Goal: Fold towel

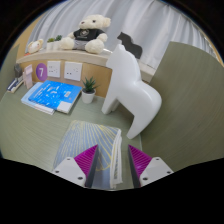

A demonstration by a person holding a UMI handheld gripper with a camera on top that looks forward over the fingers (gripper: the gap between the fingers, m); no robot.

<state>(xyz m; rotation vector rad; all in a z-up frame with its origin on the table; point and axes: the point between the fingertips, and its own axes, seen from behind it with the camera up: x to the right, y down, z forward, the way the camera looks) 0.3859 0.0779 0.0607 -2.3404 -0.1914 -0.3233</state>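
Observation:
A pale striped towel [88,138] lies on the green surface just ahead of the fingers. A raised fold of it runs back between them. My gripper [113,162] is low over the towel's near edge. The magenta pads [88,158] stand apart, with a gap between each pad and the fold. The gripper is open and presses on nothing. The towel's nearest part is hidden under the fingers.
A white horse-shaped stool [130,88] stands just beyond the towel to the right. A blue box [52,96] and a small potted plant [89,89] sit beyond it to the left. A wooden shelf [60,58] behind carries a teddy bear [90,35] and a black cat figure [127,43].

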